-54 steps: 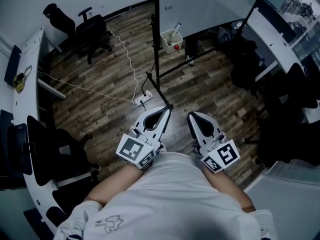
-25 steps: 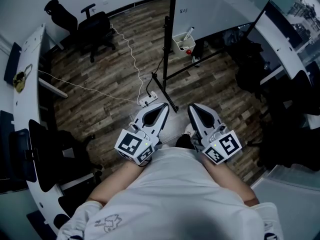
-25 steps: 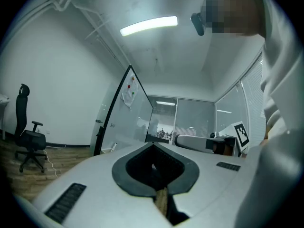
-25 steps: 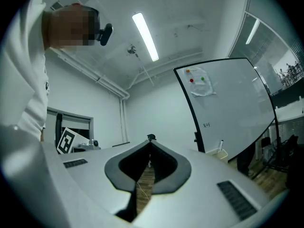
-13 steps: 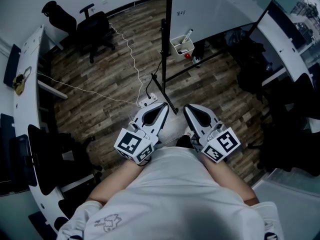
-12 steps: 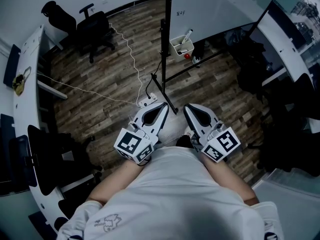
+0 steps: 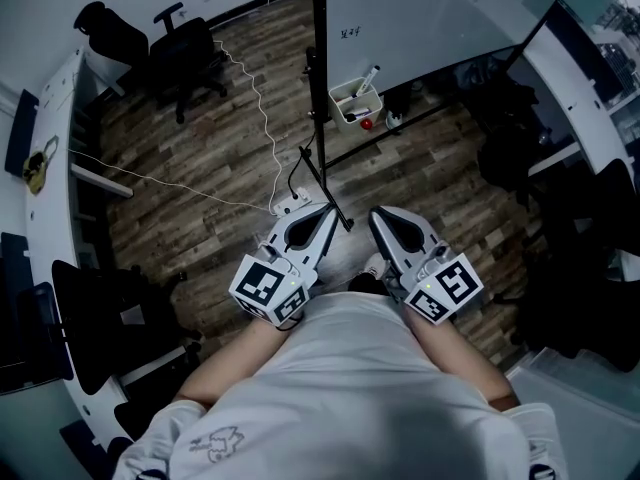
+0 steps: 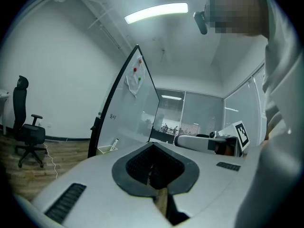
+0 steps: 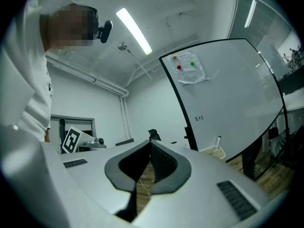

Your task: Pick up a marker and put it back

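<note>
The tray [image 7: 348, 114] holding the marker [image 7: 368, 76] has drawn slightly nearer. The left gripper [image 7: 330, 216] and right gripper [image 7: 380, 218] stay closed and empty at the waist, so I judge the pickup hasn't begun.

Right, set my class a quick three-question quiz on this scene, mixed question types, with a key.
1. True or false: the marker stands in the tray by the whiteboard.
2. What do the left gripper and the right gripper hold? A) a marker each B) a cable between them C) nothing, both are shut and empty
3. Fill in: the floor is made of ____ planks.

Key: 1 true; 2 C; 3 wooden.
</note>
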### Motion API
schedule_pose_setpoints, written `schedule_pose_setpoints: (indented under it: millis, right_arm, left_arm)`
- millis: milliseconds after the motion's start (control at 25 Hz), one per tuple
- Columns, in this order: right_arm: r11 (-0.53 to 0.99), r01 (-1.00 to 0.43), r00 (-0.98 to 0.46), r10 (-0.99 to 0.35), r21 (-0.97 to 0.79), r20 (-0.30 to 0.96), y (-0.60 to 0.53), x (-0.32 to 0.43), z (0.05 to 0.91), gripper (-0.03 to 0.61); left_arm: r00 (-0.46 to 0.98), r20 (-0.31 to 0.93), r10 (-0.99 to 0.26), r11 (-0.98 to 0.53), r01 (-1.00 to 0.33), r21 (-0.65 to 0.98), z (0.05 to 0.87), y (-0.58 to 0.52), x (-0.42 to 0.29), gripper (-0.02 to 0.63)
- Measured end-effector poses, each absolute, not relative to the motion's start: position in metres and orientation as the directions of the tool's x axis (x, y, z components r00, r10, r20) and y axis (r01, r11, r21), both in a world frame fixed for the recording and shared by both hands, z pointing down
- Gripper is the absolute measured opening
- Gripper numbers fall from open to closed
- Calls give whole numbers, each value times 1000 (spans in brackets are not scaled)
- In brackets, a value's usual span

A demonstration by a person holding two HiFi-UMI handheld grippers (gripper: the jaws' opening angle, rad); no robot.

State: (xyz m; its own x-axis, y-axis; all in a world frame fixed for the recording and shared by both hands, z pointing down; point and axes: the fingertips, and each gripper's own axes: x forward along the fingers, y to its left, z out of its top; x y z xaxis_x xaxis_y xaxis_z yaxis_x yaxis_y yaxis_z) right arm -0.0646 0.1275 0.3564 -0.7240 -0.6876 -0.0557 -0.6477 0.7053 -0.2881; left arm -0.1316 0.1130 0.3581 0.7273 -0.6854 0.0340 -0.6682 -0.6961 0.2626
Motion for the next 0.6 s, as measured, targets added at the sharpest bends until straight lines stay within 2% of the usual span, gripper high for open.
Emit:
schedule_pose_setpoints:
  millis: [600]
  right_arm:
    - [719, -605, -764, -646, -343, -6, 41, 13, 376, 9]
  left_arm:
    - [661, 93, -745, -610, -731, 307, 380, 20, -64, 5]
